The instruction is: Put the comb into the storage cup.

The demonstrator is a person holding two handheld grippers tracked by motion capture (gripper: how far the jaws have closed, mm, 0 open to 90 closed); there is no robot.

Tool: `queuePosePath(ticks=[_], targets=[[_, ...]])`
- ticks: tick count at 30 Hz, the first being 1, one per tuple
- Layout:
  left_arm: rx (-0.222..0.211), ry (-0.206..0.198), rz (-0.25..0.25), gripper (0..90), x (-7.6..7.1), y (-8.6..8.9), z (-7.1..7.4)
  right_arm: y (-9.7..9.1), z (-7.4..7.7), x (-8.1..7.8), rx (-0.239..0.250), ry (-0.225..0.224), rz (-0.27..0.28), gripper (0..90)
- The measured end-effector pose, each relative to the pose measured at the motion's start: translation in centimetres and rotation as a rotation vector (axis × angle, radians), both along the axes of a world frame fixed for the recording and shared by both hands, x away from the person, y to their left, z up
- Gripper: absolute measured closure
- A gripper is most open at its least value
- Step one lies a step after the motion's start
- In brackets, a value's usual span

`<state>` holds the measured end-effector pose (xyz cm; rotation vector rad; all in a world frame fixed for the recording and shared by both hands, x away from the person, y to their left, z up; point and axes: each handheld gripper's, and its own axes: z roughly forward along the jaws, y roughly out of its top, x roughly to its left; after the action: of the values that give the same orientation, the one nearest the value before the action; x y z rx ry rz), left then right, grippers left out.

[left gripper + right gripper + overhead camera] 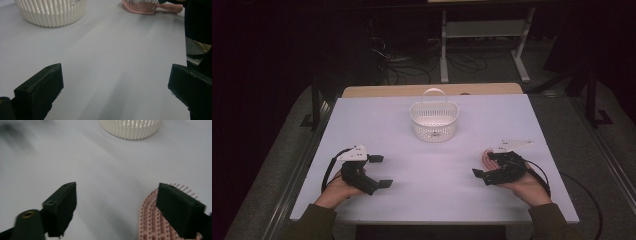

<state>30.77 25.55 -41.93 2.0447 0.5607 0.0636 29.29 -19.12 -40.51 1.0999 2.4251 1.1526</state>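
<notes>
A pink hairbrush (487,151) lies bristles up on the white table (432,200) at the right. My right gripper (484,165) is open beside it with nothing between its jaws. In the right gripper view my right gripper (118,192) hovers over bare table and its right jaw covers part of the hairbrush (150,220). My left gripper (381,171) stands open and empty at the table's left, resting in the person's hand. In the left gripper view my left gripper (116,75) faces across the table toward the hairbrush (141,6).
A white slotted basket (434,131) with a handle stands at the far middle of the table; it is also seen as the basket (52,15) and the basket (130,128). Beyond the table are a wooden board edge, cables and a white stand's legs on a dark floor.
</notes>
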Motion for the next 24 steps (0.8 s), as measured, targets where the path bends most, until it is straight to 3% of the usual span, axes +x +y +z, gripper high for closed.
queuePosePath(ticks=[2, 3, 7, 24], targets=[[0.0, 0.001, -0.001, 0.0, -0.02, 0.0, 0.0, 0.27, -0.17, 0.14, 0.002, -0.018, 0.004, 11.2], [0.001, 0.001, -0.002, 0.0, -0.02, 0.01, 0.01, 0.54, -0.36, 0.19, 0.004, -0.023, 0.012, 1.2], [0.003, 0.0, -0.001, 0.0, -0.04, 0.04, 0.0, 0.75, -0.53, 0.06, 0.015, -0.025, 0.036, 0.0], [0.006, 0.001, 0.001, 0.0, 0.01, 0.13, -0.04, 1.0, -0.29, -0.14, 0.017, -0.032, 0.05, 0.0]])
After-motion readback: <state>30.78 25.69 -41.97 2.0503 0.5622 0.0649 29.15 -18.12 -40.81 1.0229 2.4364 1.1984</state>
